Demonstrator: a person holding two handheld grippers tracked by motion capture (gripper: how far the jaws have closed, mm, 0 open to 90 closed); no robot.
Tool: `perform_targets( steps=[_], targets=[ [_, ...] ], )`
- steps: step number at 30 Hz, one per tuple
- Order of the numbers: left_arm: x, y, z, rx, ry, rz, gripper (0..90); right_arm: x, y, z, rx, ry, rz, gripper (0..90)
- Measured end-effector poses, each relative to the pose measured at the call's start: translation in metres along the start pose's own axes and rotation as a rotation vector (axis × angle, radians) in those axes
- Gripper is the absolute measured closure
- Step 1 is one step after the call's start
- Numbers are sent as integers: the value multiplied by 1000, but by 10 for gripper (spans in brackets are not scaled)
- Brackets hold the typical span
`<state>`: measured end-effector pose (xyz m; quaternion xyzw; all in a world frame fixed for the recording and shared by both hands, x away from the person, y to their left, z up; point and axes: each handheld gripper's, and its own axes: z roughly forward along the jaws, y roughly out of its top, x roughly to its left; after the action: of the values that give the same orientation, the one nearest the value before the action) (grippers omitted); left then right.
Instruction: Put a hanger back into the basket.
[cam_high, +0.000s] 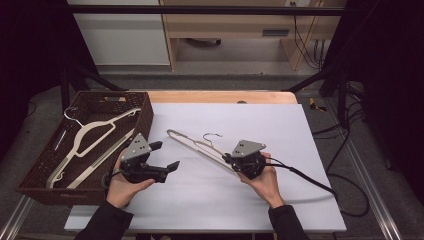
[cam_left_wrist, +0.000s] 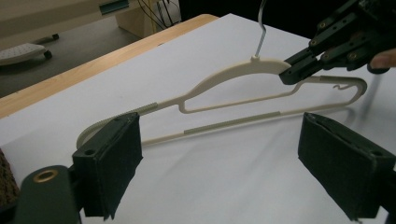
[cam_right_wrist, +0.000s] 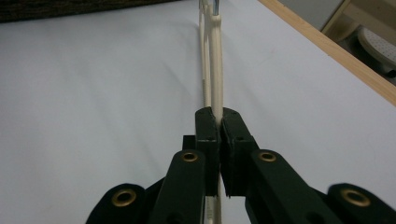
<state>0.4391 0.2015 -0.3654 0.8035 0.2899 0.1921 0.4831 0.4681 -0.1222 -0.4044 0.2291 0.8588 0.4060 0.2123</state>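
Observation:
A cream plastic hanger (cam_high: 195, 145) with a metal hook hangs tilted just over the white table cover (cam_high: 290, 195). My right gripper (cam_high: 226, 158) is shut on its right shoulder; in the right gripper view the pads pinch the thin cream arm (cam_right_wrist: 215, 60) edge-on at the gripper (cam_right_wrist: 219, 119). My left gripper (cam_high: 167, 155) stands open near the hanger's left end, nothing between its pads. In the left gripper view the hanger (cam_left_wrist: 233, 70) stretches across beyond the wide-apart jaws of the gripper (cam_left_wrist: 219, 144), and the right gripper (cam_left_wrist: 292, 72) grips it at the upper right.
A dark wicker basket (cam_high: 146, 117) stands at the table's left with a white hanger (cam_high: 90, 135) and others lying in it. A wooden table edge (cam_high: 225, 96) runs along the back. A black cable (cam_high: 310, 182) trails right from the right gripper.

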Motion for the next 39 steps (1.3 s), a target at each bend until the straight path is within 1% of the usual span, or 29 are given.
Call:
perform_targets(
  steps=[2,4,6,12,14,16,18,19,20,21,23,25,27,29,30,32,34,35,37,39],
  targets=[
    [0,-2,0,17,1,11,105,0,1,-3,-4,25,1,875],
    [0,-3,1,28,-2,18,95,0,2,-7,-15,62,8,875],
    [-1,-3,3,31,-6,21,96,1,3,-10,-25,102,8,875],
    [-5,-2,11,61,-33,56,121,8,8,-15,-45,209,-3,876],
    [-6,-2,16,76,-47,69,148,10,9,-15,-51,237,-7,876],
    [-8,-2,22,88,-58,82,177,13,11,-15,-49,256,-15,875],
    [-10,-2,28,112,-74,104,243,17,13,-14,-46,275,-30,875],
    [-11,-2,31,121,-74,114,264,18,14,-14,-48,289,-34,875],
    [-12,-3,34,133,-80,124,299,20,14,-13,-46,299,-27,875],
    [-13,-3,36,141,-90,130,344,21,14,-13,-46,313,-31,875],
    [-15,-4,39,155,-97,151,392,22,15,-13,-46,323,-34,876],
    [-16,-4,41,157,-98,162,460,23,16,-13,-46,328,-38,875],
    [-17,-4,41,155,-108,166,558,23,16,-14,-45,341,-42,875],
    [-18,-3,41,164,-117,176,617,24,16,-14,-47,336,-40,875],
    [-19,-3,41,165,-116,181,649,23,16,-14,-47,341,-44,875],
    [-21,-2,39,177,-105,212,663,23,16,-14,-48,343,-43,874],
    [-23,-2,39,177,-92,217,679,22,17,-15,-51,348,-36,869],
    [-24,-1,38,178,-91,225,691,21,17,-15,-62,337,-35,860],
    [-26,0,37,180,-98,223,724,20,17,-17,-68,303,-29,836],
    [-29,1,36,178,-109,225,758,17,16,-18,-91,274,-18,809]
  ],
)
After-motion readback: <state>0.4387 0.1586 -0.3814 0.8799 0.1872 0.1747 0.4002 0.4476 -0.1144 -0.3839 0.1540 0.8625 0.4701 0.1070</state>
